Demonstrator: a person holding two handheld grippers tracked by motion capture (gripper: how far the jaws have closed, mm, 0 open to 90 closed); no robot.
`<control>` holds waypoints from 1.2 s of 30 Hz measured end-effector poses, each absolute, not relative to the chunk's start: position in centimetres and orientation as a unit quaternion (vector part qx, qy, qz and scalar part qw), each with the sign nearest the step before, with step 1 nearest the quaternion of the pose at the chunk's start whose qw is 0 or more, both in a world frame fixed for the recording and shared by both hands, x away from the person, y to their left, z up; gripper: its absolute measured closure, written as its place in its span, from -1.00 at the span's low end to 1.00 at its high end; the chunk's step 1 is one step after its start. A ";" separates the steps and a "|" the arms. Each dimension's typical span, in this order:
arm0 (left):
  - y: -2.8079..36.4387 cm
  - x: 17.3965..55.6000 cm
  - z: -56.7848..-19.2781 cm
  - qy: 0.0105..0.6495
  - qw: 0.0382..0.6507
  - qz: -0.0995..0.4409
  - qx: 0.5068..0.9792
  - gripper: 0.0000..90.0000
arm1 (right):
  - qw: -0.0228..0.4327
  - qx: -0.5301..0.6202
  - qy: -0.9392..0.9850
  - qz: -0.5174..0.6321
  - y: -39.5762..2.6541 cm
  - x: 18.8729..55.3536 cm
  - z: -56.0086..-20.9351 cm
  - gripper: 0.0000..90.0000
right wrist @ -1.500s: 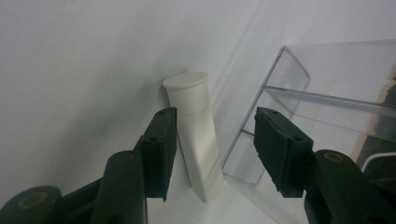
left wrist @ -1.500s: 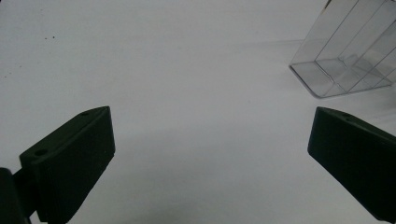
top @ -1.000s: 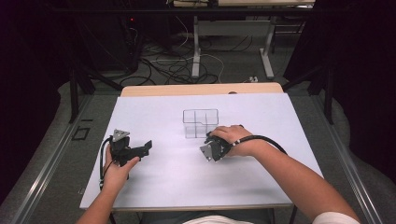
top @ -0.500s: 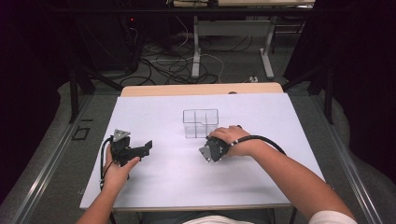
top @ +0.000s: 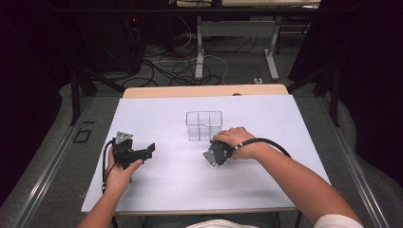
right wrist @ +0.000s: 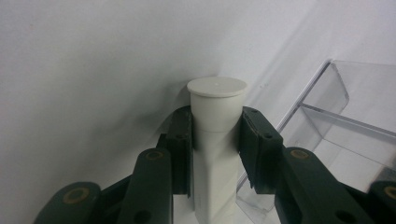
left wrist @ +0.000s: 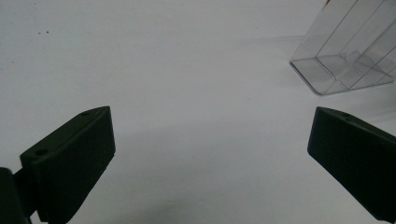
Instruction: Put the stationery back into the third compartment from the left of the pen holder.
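In the right gripper view my right gripper (right wrist: 217, 126) is shut on a white tube with a round flat cap (right wrist: 217, 100). Its jaws have just been closing, and both pads now press on the tube just below the cap. From above, that gripper (top: 214, 154) sits low over the white table under the person's hand, just in front of a clear plastic divided box (top: 204, 126). The box (right wrist: 336, 116) stands close at the tube's right. My left gripper (top: 151, 148) rests at the table's left, open, its jaws (left wrist: 210, 149) wide apart with nothing between them.
The white table sheet (top: 180, 190) has bare room between the two hands and on the near side. The clear box (left wrist: 345, 60) lies far to the upper right in the left gripper view. Cables and table legs lie on the floor behind the table.
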State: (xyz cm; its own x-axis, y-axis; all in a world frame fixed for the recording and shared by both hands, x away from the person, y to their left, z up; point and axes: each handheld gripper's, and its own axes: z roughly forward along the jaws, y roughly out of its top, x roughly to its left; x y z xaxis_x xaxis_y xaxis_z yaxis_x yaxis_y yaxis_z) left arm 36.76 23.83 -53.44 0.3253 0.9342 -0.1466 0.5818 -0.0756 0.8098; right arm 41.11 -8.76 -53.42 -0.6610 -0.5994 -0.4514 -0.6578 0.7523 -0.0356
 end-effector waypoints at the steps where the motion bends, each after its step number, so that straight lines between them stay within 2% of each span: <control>1: 23.8 36.8 -53.4 0.541 0.413 0.214 0.701 -0.98 | 0.222 -0.344 0.910 0.066 -8.7 41.1 -53.4 0.48; 9: 23.8 36.7 -53.4 0.540 0.414 0.215 0.701 -0.98 | 0.226 -0.299 0.924 0.077 -9.2 40.6 -52.8 0.48; 17: 23.7 36.7 -53.4 0.540 0.415 0.217 0.699 -0.98 | 0.215 -0.217 0.943 0.130 -10.0 40.4 -51.0 0.48; 27: 23.6 36.7 -53.4 0.540 0.415 0.218 0.699 -0.98 | 0.194 -0.168 0.947 0.194 -9.6 40.4 -49.4 0.48; 36: 23.6 36.6 -53.3 0.538 0.413 0.215 0.703 -0.98 | 0.166 -0.034 0.946 0.276 -9.3 40.5 -47.0 0.48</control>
State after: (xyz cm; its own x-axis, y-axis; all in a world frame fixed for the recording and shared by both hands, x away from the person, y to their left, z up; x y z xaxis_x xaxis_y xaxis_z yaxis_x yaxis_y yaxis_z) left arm 36.63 23.65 -53.34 0.3280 0.9339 -0.1423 0.5787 -0.0795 0.8116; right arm 40.55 -9.34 -46.97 -0.9426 0.0264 -0.3328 -0.1566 0.8455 0.5105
